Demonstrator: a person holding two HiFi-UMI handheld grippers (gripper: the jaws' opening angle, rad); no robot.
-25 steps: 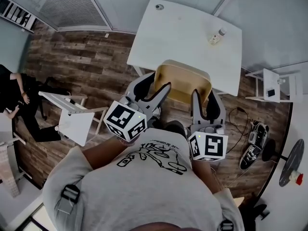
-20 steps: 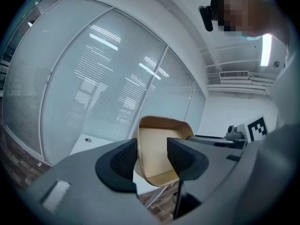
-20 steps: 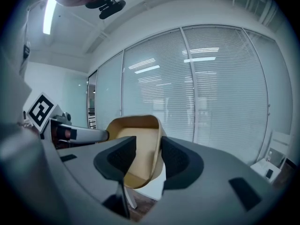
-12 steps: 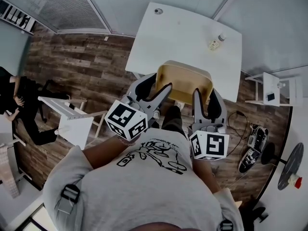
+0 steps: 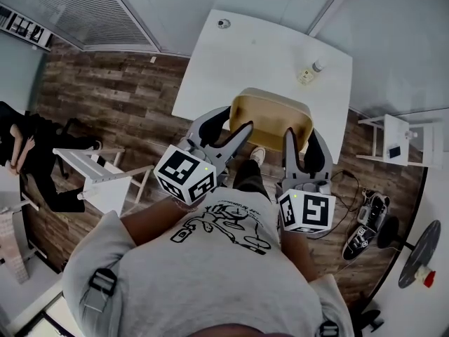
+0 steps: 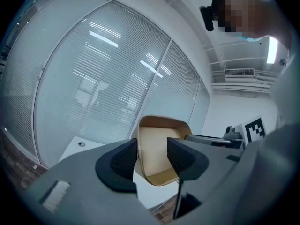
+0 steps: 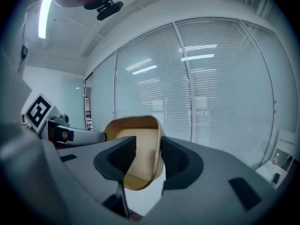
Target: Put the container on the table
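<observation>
A tan, open-topped container [image 5: 270,120] hangs in the air between my two grippers, over the near edge of the white table [image 5: 259,51]. My left gripper [image 5: 235,123] is shut on its left wall, and my right gripper [image 5: 300,136] is shut on its right wall. In the left gripper view the container [image 6: 152,146] sits with its wall between the pads of the left gripper [image 6: 152,157]. The right gripper view shows the container [image 7: 140,146] with its wall clamped in the right gripper [image 7: 148,156].
On the table stand a small bottle [image 5: 306,74] at the far right and a small round object [image 5: 223,24] at the far corner. A white stool [image 5: 105,177] and a seated person [image 5: 28,146] are on the left. A white side table [image 5: 396,133] and shoes [image 5: 366,220] lie on the right.
Both grippers have moved forward with the container toward the table. The container's far end now overlaps the table's near edge. The jaws look the same.
</observation>
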